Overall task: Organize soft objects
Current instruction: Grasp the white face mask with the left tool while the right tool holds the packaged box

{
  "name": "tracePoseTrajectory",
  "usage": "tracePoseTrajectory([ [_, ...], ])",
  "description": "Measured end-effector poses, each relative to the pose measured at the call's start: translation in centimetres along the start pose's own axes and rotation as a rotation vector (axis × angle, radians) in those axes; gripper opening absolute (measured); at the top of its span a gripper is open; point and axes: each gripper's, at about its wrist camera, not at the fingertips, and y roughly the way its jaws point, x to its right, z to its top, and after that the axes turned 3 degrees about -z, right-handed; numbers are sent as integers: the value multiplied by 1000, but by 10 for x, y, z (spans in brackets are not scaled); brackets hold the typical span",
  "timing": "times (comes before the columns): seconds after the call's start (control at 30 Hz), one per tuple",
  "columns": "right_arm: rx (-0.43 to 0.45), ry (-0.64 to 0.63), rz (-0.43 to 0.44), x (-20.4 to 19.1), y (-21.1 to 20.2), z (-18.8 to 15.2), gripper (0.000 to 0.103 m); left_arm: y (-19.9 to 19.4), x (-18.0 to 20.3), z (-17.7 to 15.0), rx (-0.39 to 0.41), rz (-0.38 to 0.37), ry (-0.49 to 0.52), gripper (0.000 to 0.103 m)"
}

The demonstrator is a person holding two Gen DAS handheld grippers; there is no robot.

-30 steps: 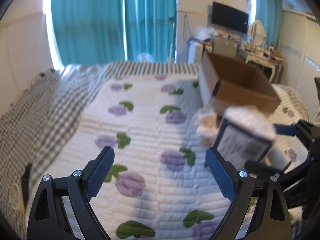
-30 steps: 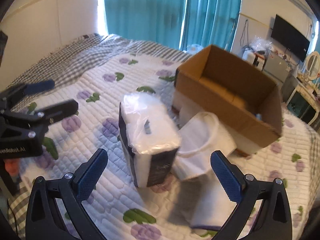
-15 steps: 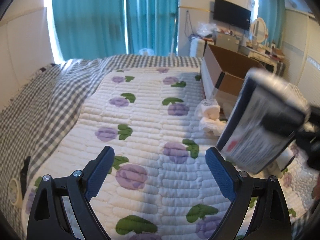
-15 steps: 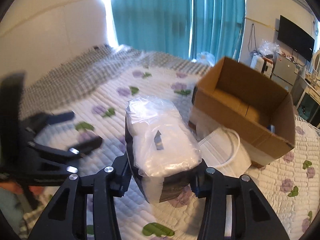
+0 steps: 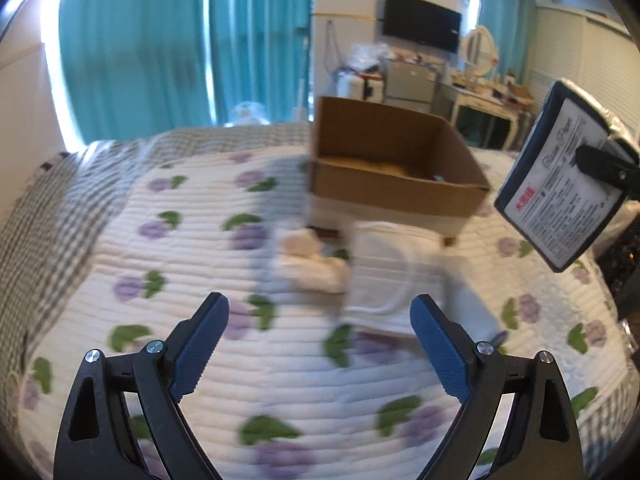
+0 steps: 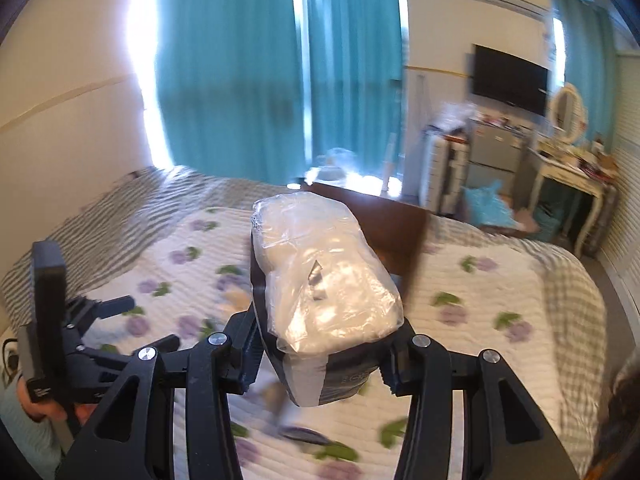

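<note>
My right gripper (image 6: 320, 364) is shut on a plastic-wrapped tissue pack (image 6: 320, 280) with dark sides, held up in the air above the bed. The pack also shows at the right edge of the left wrist view (image 5: 560, 188), raised to the right of the open cardboard box (image 5: 392, 168). My left gripper (image 5: 320, 344) is open and empty above the quilt; it shows at the left of the right wrist view (image 6: 116, 320). A white folded cloth (image 5: 392, 276) and small white soft items (image 5: 308, 260) lie on the quilt in front of the box.
The bed has a white quilt with purple flowers (image 5: 200, 240) and a checked blanket (image 5: 40, 220) along the left. Teal curtains (image 5: 180, 48), a TV (image 5: 420, 24) and a cluttered dressing table (image 5: 492, 100) stand beyond the bed.
My right gripper closed on the tissue pack and lifted it off the quilt, up and toward the box. My left gripper stayed open and turned right toward the box.
</note>
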Motion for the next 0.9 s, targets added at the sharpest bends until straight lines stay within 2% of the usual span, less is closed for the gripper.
tracePoseTrajectory([
  [0.1,-23,27,-61,28,0,-13,47,13,27,-2,-29,-24,45,93],
  [0.23,-59,55,-69,53,5,-31,47,43,53,-14,-114,-4,125,91],
  [0.27,-70,59,-66,59,8,-36,47,52,56,-18,-138,-1,135,83],
  [0.33,-87,74,-55,69,15,-43,47,65,60,-24,-172,4,150,75],
  [0.43,-105,87,-51,76,25,-51,47,78,62,-26,-178,30,176,72],
  [0.6,-128,102,-36,78,41,-59,47,85,64,-20,-161,29,179,56],
  [0.67,-139,102,-36,78,46,-60,47,85,62,-16,-144,23,184,38],
  [0.7,-143,101,-35,78,47,-61,47,85,61,-14,-141,17,182,34],
  [0.73,-147,100,-33,77,48,-62,47,85,60,-13,-142,12,180,25],
  [0.77,-148,99,-32,77,49,-62,47,83,59,-12,-146,4,178,12],
  [0.8,-150,99,-31,76,49,-62,47,82,59,-11,-148,3,176,8],
  [0.9,-147,92,-35,73,46,-60,47,69,56,-6,-129,-14,166,6],
])
